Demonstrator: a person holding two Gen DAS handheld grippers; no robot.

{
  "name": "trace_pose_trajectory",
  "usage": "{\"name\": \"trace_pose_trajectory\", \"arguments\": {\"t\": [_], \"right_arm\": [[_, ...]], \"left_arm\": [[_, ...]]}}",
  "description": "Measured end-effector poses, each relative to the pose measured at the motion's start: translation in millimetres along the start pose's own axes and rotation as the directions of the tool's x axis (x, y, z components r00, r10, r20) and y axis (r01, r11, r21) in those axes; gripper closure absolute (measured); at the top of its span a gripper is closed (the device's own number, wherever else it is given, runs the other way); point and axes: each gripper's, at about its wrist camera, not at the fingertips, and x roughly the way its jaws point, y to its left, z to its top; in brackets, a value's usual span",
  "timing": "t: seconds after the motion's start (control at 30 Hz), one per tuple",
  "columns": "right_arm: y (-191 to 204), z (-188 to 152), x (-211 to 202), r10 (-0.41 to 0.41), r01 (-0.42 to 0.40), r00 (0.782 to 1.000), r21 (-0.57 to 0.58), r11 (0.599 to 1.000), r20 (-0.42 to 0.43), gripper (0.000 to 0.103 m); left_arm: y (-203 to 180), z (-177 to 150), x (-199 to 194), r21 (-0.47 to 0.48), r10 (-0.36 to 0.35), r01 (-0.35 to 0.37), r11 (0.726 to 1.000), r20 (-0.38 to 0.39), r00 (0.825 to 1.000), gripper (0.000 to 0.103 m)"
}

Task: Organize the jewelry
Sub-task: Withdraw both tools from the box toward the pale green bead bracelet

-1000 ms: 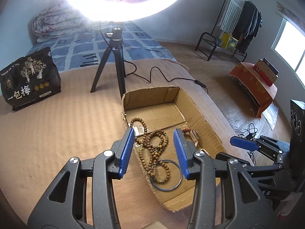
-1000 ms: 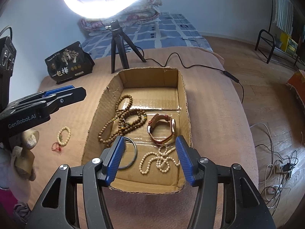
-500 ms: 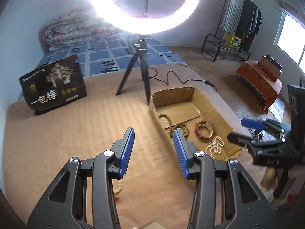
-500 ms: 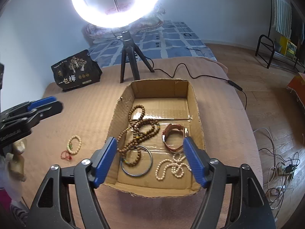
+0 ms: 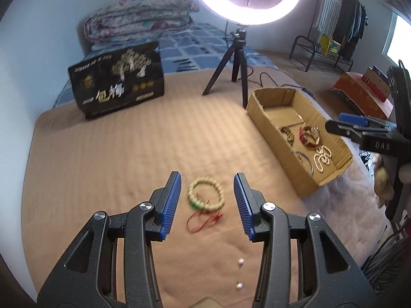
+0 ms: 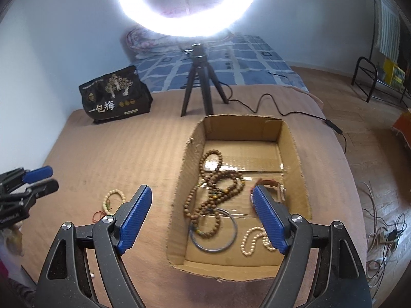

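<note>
One box (image 6: pixel 292 154); two loose pearls (image 5: pixel 240 261); one bracelet (image 5: pixel 206 195)

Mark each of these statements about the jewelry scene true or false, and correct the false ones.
1. The pale bead bracelet lies inside the cardboard box. False: it lies on the tan blanket, outside the box.
2. The left gripper holds nothing. True.
3. The watch sits in the box. True.
4. The right gripper is clamped on the blue bangle. False: it grips nothing.
5. Two loose pearls lie on the blanket. True.
</note>
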Motion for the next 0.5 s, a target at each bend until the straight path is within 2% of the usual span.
{"name": "trace_pose_trajectory", "arguments": {"t": [0.1, 0.43, 0.47, 0.5], "right_arm": [[14.1, 2.2, 7.6, 0.026, -0.027, 0.999, -0.026, 0.999, -0.027, 0.022], [60.2, 2.5, 39.4, 0.13, -0.138, 0.985, -0.066, 0.988, -0.118, 0.023], [64.3, 1.9, 42.9, 0.137, -0.147, 0.982, -0.071, 0.987, -0.129, 0.024], [68.1, 1.5, 46.2, 0.143, -0.154, 0.98, -0.075, 0.985, -0.139, 0.03]], "left_arm": [[7.7, -10.4, 1.5, -0.003, 0.004, -0.004, 1.0, -0.013, 1.0, 0.06], [19.3, -36.0, 28.4, -0.042, -0.064, 0.06, 0.997, -0.105, 0.992, 0.06], [21.5, -38.2, 32.7, -0.055, -0.076, 0.069, 0.996, -0.117, 0.99, 0.06], [23.7, -40.5, 35.5, -0.065, -0.083, 0.076, 0.995, -0.125, 0.989, 0.06]]}}
